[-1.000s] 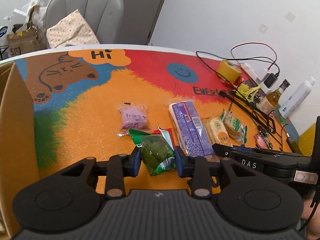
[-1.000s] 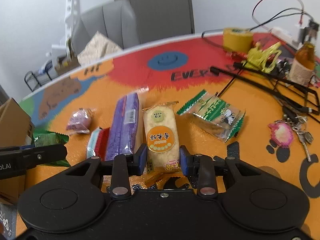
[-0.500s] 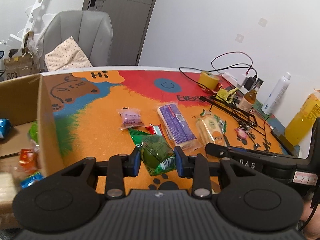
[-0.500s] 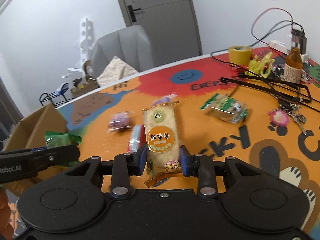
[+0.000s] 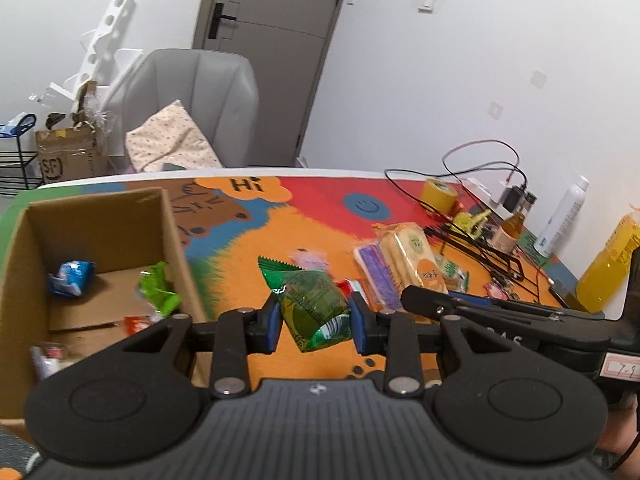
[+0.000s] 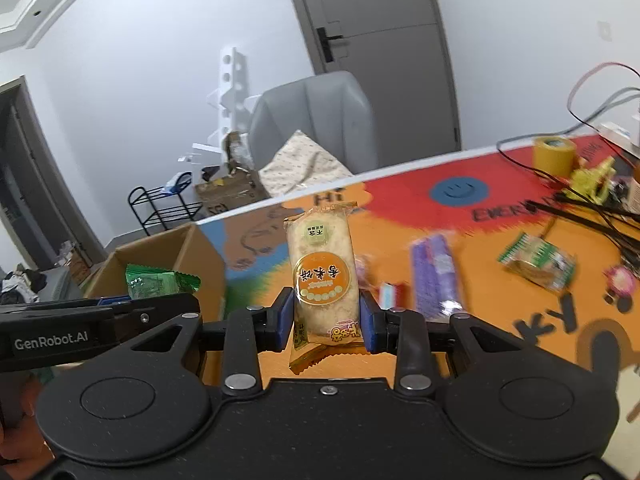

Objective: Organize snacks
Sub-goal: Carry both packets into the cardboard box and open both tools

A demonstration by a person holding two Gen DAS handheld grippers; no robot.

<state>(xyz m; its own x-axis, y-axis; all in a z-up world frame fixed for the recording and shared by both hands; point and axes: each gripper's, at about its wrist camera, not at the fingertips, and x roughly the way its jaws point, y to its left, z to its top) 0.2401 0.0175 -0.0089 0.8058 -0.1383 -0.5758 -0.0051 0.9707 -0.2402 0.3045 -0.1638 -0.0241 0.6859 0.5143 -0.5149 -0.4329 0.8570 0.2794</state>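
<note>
My left gripper [image 5: 316,322] is shut on a green snack packet [image 5: 310,304] and holds it above the table, just right of an open cardboard box [image 5: 100,208] that holds several snacks. My right gripper [image 6: 326,318] is shut on a yellow rice cracker packet [image 6: 322,276] and holds it in the air; that packet also shows in the left wrist view [image 5: 412,256]. The box [image 6: 160,252] lies to the left in the right wrist view, with the green packet [image 6: 160,280] beside it.
On the colourful mat [image 5: 320,208] lie a purple packet [image 6: 436,272], a small pink packet [image 5: 310,258], a red-white packet [image 6: 390,294] and a green-white packet [image 6: 538,262]. Tape roll [image 5: 438,194], cables, bottles and a black wire rack [image 5: 480,248] crowd the right side. A grey chair [image 5: 192,100] stands behind.
Both grippers have lifted their packets off the table and moved left toward the cardboard box, which has come further into view.
</note>
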